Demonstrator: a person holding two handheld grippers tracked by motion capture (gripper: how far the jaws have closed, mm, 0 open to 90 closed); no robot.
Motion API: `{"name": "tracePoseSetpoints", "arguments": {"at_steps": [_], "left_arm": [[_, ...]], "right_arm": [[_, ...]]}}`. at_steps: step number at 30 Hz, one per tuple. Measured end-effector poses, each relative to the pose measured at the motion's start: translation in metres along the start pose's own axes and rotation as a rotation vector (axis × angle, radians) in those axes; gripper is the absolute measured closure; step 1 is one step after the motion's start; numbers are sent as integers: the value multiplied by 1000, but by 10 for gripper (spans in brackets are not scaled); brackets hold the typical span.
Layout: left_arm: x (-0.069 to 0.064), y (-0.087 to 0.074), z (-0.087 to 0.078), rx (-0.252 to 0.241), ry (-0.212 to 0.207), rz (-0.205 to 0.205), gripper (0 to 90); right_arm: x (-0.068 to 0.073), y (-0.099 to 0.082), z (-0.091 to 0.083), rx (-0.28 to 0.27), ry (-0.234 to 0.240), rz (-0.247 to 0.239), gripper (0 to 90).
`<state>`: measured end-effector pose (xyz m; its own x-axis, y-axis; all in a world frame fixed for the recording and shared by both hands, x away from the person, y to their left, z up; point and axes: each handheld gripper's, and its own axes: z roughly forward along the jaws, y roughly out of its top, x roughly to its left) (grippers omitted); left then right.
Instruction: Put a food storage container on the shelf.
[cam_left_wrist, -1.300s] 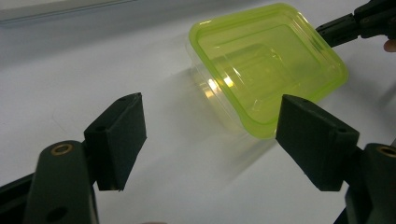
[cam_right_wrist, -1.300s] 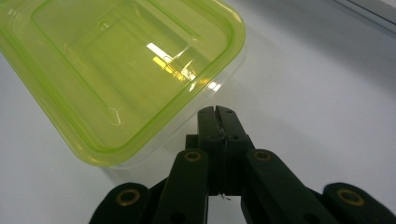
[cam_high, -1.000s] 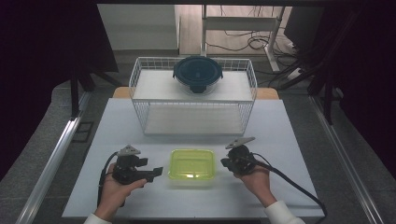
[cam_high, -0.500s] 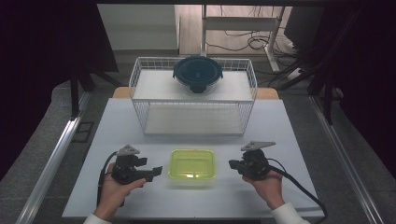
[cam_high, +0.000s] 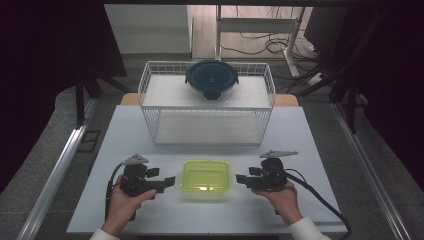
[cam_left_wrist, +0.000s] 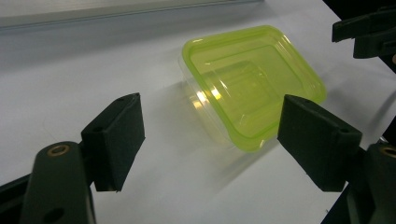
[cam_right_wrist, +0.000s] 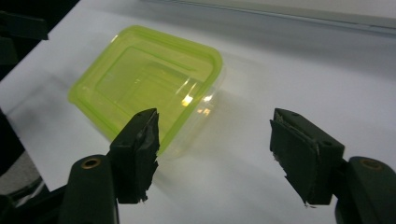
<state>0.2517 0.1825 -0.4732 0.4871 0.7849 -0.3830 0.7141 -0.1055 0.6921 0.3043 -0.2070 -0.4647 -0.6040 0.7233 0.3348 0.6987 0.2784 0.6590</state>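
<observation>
Green-lidded container (cam_high: 205, 176) sits mid-table near front edge — left gripper (cam_high: 169, 181) and right gripper (cam_high: 242, 179) flank it, apart from rim. Left jaws apart, empty; right jaws just opened, nothing between. Wire basket (cam_high: 207, 131) stands well behind.

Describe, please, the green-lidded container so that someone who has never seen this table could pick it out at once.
On the white table, look in front of the wire basket, near the person's edge. There, between the left gripper and the right gripper, sits a shallow, clear rectangular container with a translucent lime-green lid. The other container, up on the basket, is round with a dark lid.
</observation>
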Motion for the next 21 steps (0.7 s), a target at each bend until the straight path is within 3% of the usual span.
{"name": "tracePoseSetpoints", "arguments": {"at_steps": [5,14,19,21], "left_arm": [[-2,3,6,7,-6,-9,235],[6,13,25,31,-54,-83,258],[11,18,41,73,-78,-120,260],[12,20,46,86,-86,-128,270]], "right_arm": [[1,0,3,-9,44,29,306],[-1,1,11,4,70,72,308],[-4,2,21,25,83,102,317],[-6,3,28,26,96,136,325]]}}
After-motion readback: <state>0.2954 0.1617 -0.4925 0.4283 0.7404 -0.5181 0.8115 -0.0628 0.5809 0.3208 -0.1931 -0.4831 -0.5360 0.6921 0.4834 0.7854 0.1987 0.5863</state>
